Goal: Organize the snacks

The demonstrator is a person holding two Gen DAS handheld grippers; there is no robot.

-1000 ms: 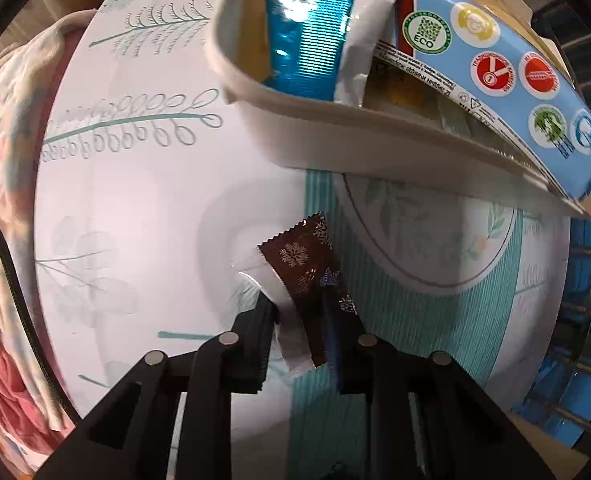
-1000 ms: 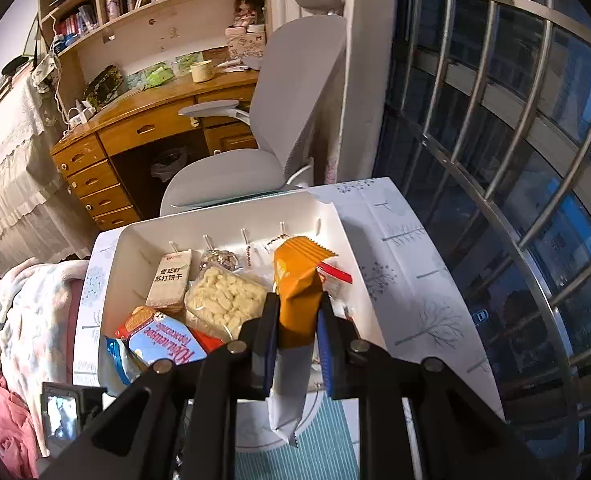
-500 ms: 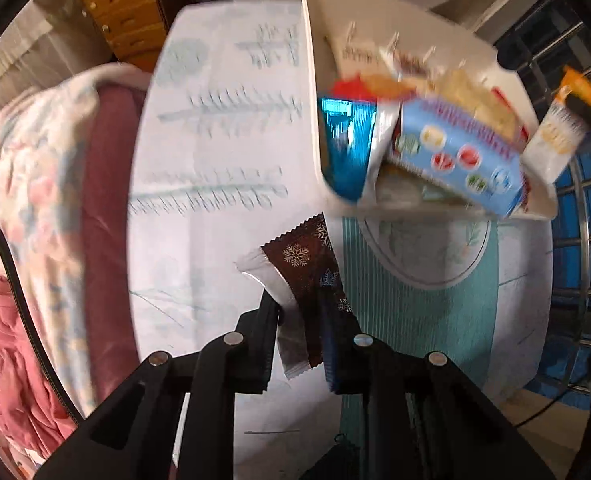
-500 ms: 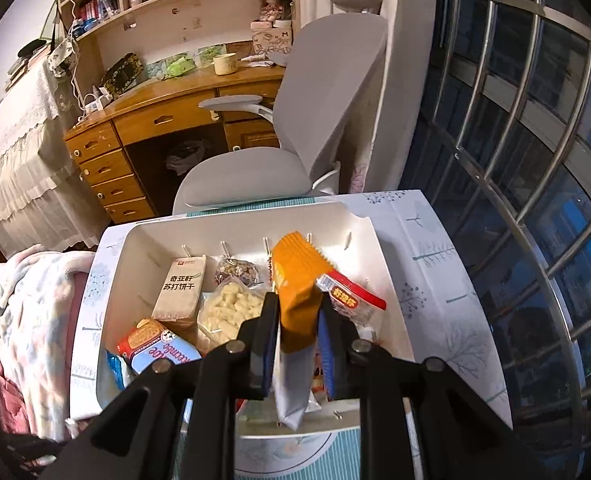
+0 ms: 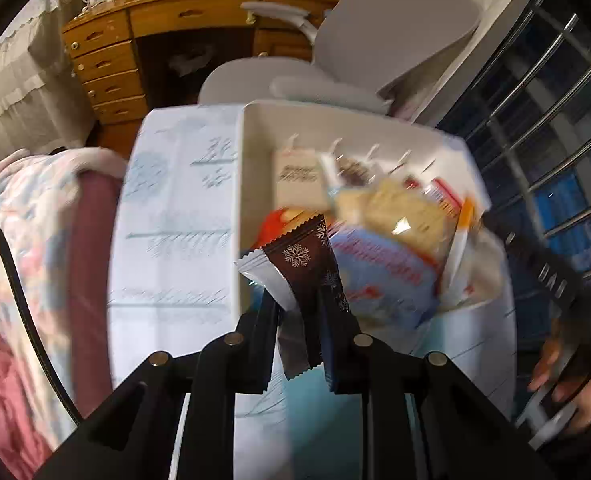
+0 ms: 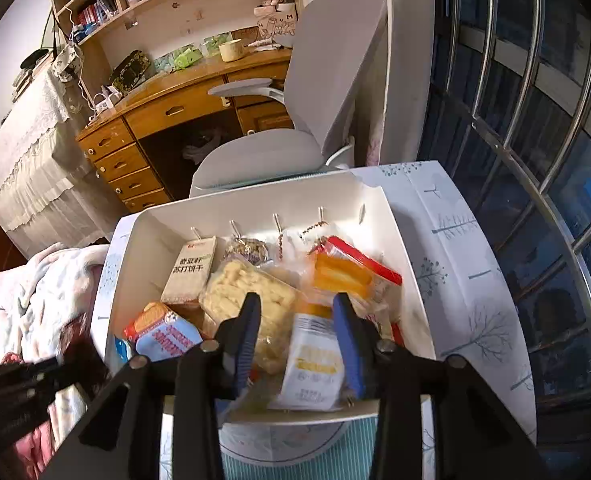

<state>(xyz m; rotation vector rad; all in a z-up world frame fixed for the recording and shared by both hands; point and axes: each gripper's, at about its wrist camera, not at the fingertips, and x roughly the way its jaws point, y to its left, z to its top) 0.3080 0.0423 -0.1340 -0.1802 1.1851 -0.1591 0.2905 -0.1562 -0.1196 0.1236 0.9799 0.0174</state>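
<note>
My left gripper (image 5: 295, 300) is shut on a brown snack packet (image 5: 303, 264) with white snowflakes and holds it up over the near left corner of the white bin (image 5: 251, 184). In the right wrist view my right gripper (image 6: 295, 320) hangs over the near side of the same bin (image 6: 407, 264). Its jaws are opening, and the orange-and-white packet (image 6: 315, 356) lies loose between them on the other snacks. Also in the bin are a blue biscuit packet (image 6: 167, 336), a beige cracker packet (image 6: 191, 268) and a clear bag of pale snacks (image 6: 251, 292).
The bin stands on a round table with a tree-print cloth (image 6: 455, 248). A grey office chair (image 6: 315, 92) and a wooden desk (image 6: 175, 100) are beyond it, window bars (image 6: 535, 120) to the right, and a flowered blanket (image 5: 23, 220) to the left. A person's hand (image 5: 567, 392) shows at lower right.
My left gripper has risen from the tabletop with the brown packet, up beside the bin. My right gripper has sunk toward the bin and its jaws have spread off the orange-and-white packet.
</note>
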